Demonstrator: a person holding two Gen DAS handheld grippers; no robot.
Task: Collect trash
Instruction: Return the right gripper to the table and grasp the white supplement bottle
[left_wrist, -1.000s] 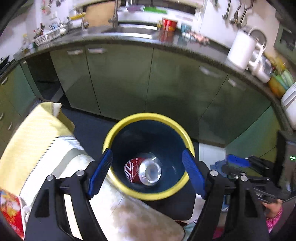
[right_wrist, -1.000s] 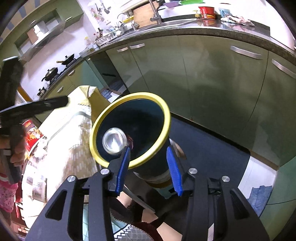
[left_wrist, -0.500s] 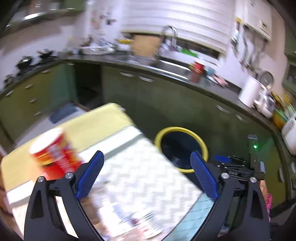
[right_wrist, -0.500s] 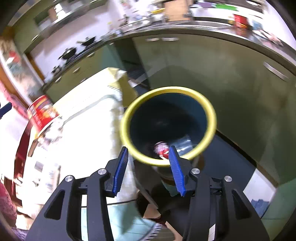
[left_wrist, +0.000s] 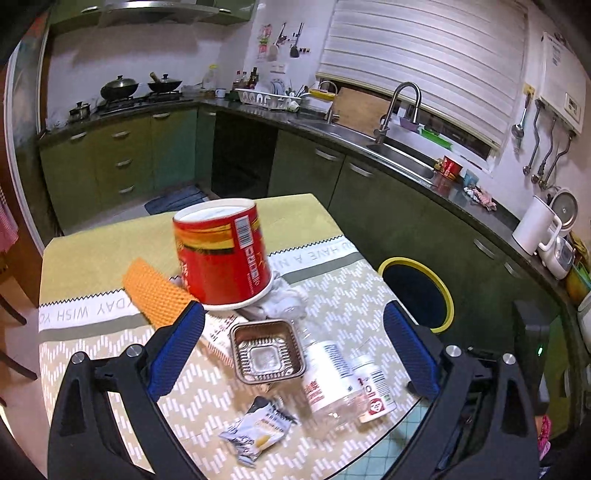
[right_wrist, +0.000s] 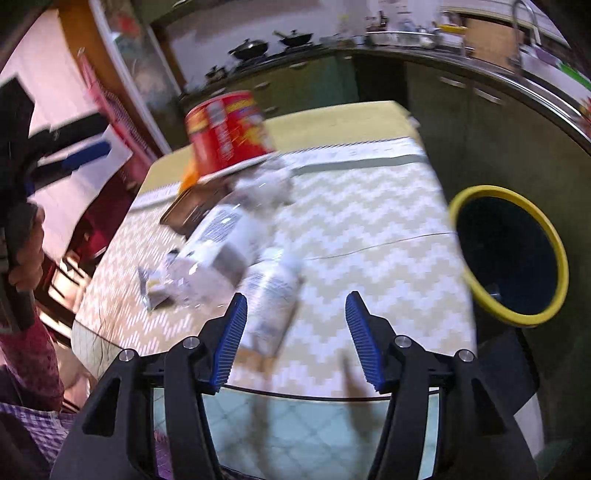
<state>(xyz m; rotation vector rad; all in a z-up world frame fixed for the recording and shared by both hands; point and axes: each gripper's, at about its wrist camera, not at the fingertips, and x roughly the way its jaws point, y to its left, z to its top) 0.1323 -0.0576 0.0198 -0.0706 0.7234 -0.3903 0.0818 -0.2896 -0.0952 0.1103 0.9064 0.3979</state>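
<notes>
A table (left_wrist: 92, 258) with a patterned cloth carries the trash: a red noodle cup (left_wrist: 221, 254) standing upside down, a foil tray (left_wrist: 266, 350), a clear plastic bottle (left_wrist: 328, 384), a small white bottle (left_wrist: 373, 387), a snack wrapper (left_wrist: 255, 432) and a crumpled tissue (left_wrist: 284, 302). My left gripper (left_wrist: 291, 332) hovers wide open above the foil tray, holding nothing. The right wrist view is blurred. My right gripper (right_wrist: 295, 332) is open, its jaws opening, empty, just short of the white bottle (right_wrist: 273, 291). The yellow-rimmed bin (left_wrist: 406, 261) stands beside the table's right edge.
An orange mesh sheet (left_wrist: 155, 291) lies left of the cup. Green kitchen cabinets (left_wrist: 369, 192) and a dark counter with a sink (left_wrist: 399, 155) run behind the table. In the right wrist view a hand (right_wrist: 22, 254) holds the other gripper at the far left, and the bin (right_wrist: 517, 320) is at right.
Both views have swung away from the bin, where a red can lay, to the table with the trash. Both pairs of jaws stand wider than before.
</notes>
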